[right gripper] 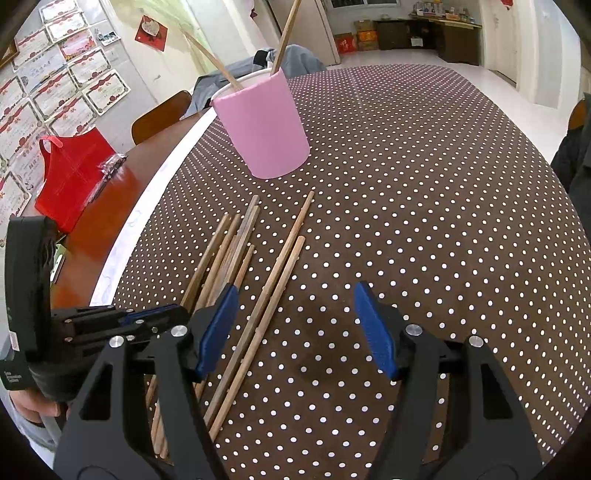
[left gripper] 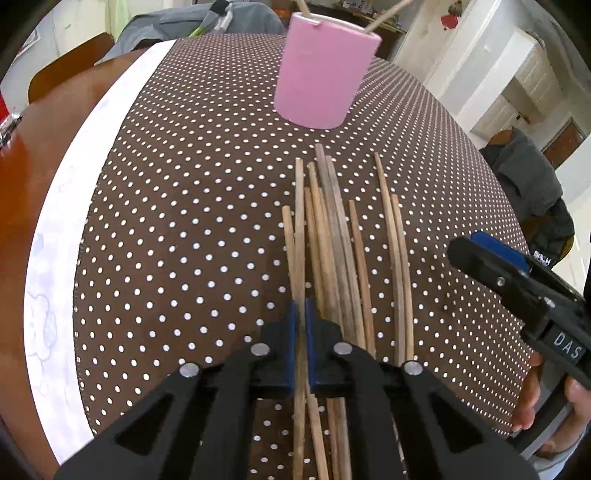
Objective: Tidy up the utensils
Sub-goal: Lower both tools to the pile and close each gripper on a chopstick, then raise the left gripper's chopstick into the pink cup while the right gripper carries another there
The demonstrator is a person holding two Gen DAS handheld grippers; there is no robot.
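Pink holder with two chopsticks

Framed certificates cover the left wall, with a wooden chair below them. Across the pale floor, a dark cabinet stands beside white doors.

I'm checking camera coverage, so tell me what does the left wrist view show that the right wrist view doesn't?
Only the left wrist view shows the left tongs closed on a single chopstick, and a dark jacket on a chair. Only the right wrist view shows the right tongs open over the polka-dot cloth, a red bag and wall certificates. Both show the pink cup holding two chopsticks and the loose chopsticks lying before it.
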